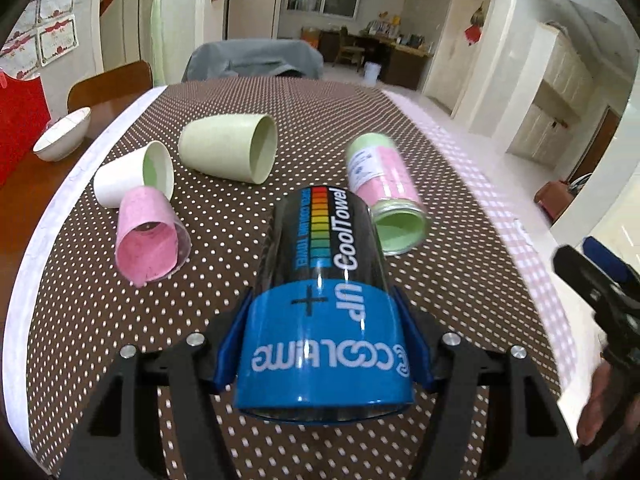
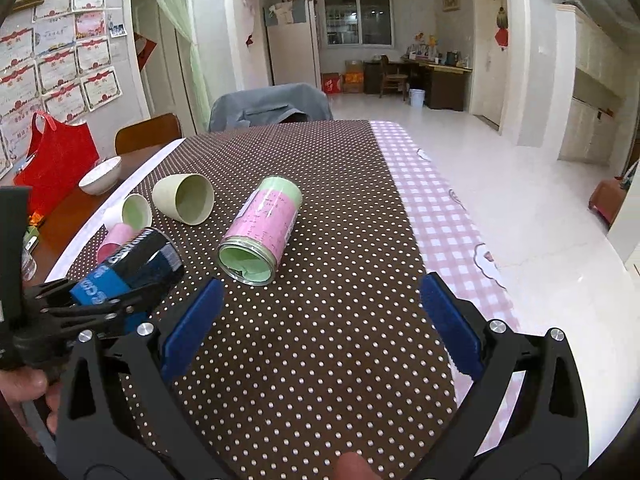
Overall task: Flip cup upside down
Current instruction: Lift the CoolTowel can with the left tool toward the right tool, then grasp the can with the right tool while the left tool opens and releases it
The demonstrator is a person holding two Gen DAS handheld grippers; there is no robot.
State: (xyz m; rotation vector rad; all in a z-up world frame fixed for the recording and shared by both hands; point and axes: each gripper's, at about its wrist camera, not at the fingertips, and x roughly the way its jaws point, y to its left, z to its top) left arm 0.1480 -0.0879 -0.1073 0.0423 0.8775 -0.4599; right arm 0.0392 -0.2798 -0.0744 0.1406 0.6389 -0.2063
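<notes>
Above the dotted table (image 1: 224,280), left tongs (image 1: 324,344) clamp the blue-black cup (image 1: 324,300) w/ its mouth toward the camera. Right tongs (image 2: 320,320) spread wide, holding nothing.

Right wrist view: right gripper (image 2: 320,328) open above the dotted tablecloth (image 2: 320,360).

Its blue pads (image 2: 192,328) stand wide apart at lower frame, nothing between them. At lower left, the left gripper (image 2: 120,300) grips the blue-and-black cup (image 2: 132,268), tilted. A pink-and-green jar (image 2: 260,228) lies on its side at centre. A beige cup (image 2: 184,198) and a white cup (image 2: 132,210) lie at left.
</notes>
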